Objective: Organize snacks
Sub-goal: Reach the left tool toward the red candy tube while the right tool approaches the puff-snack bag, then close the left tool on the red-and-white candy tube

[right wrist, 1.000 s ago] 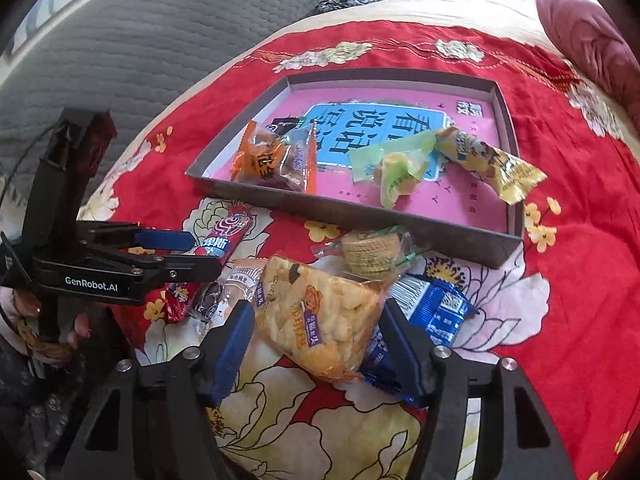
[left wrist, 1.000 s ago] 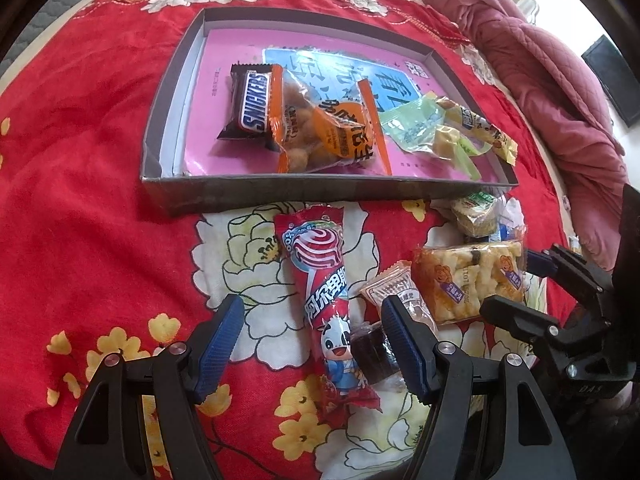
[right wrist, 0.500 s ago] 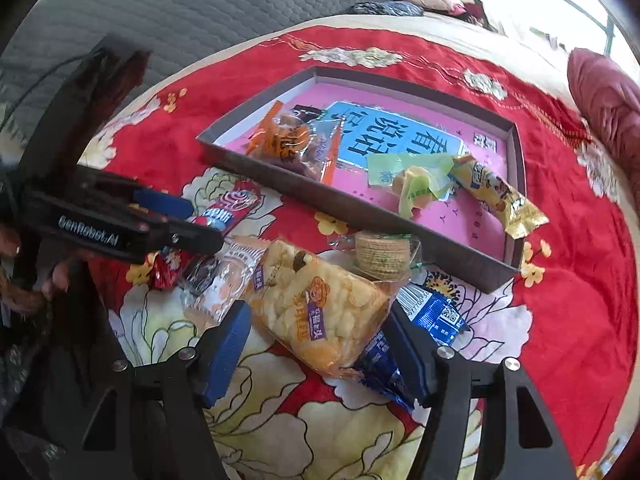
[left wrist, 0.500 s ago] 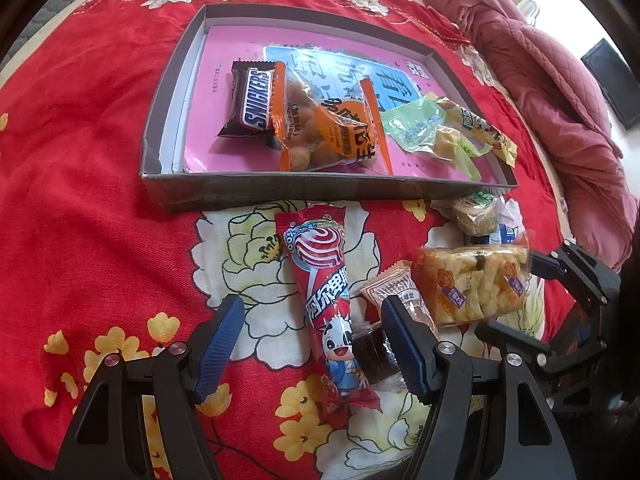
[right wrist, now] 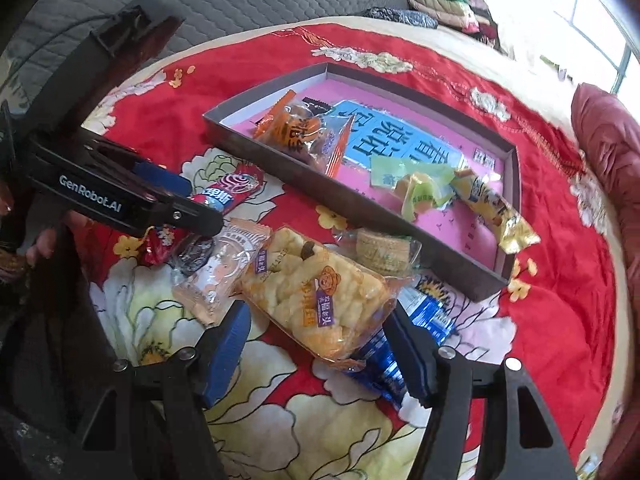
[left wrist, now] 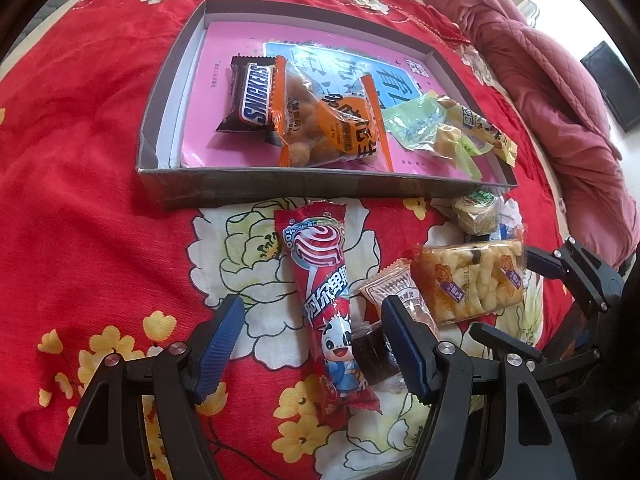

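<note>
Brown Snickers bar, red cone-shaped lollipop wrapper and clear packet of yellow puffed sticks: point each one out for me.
Brown Snickers bar (left wrist: 251,98), left wrist view, on the white lettering.
Red cone-shaped lollipop wrapper (left wrist: 320,276), left wrist view, mid-body.
Clear packet of yellow puffed sticks (right wrist: 316,292), right wrist view, centre of the packet.

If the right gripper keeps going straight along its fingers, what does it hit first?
Most likely the clear puffed-snack pack, lying between the open right gripper fingers; the blue wrapper sits just beside it. Depth is uncertain.
</note>
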### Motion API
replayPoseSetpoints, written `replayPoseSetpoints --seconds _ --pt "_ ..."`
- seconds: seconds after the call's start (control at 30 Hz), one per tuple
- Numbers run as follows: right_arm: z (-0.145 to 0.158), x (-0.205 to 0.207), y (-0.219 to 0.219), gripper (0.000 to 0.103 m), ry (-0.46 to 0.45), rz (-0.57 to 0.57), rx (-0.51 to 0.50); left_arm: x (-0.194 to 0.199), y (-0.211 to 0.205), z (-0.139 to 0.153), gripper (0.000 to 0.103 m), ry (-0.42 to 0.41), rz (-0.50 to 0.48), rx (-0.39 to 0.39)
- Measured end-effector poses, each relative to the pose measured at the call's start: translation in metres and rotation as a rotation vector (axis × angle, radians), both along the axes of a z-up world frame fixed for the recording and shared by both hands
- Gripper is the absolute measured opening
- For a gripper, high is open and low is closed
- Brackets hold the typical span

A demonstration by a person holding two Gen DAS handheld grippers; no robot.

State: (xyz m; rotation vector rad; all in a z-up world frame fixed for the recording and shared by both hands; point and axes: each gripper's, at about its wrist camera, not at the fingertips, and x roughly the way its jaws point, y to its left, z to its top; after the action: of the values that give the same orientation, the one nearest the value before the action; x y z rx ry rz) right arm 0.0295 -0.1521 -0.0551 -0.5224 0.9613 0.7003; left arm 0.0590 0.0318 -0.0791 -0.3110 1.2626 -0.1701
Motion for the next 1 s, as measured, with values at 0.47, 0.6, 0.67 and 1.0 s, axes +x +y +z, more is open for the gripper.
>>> replayPoseSetpoints --seconds 0.47,0.6,0.67,1.0 --pt "-0.014 -0.015 0.023 0.071 -0.229 0.125 -0.209 0.001 -0.004 -0.003 0.031 0.000 -0.018 -0.013" --pt "-0.016 -0.016 0.028 0.073 -0.251 0.152 -0.216 0.002 0.002 -0.003 0.025 0.001 0.003 -0.043" --pt "-0.012 -0.018 0.028 0.073 -0.246 0.155 -0.195 0.001 0.007 -0.002 0.025 0.001 0.016 -0.058" --pt "0.000 -0.033 0.017 0.073 -0.157 0.153 -0.156 0.003 0.012 -0.002 0.025 0.010 0.035 -0.088"
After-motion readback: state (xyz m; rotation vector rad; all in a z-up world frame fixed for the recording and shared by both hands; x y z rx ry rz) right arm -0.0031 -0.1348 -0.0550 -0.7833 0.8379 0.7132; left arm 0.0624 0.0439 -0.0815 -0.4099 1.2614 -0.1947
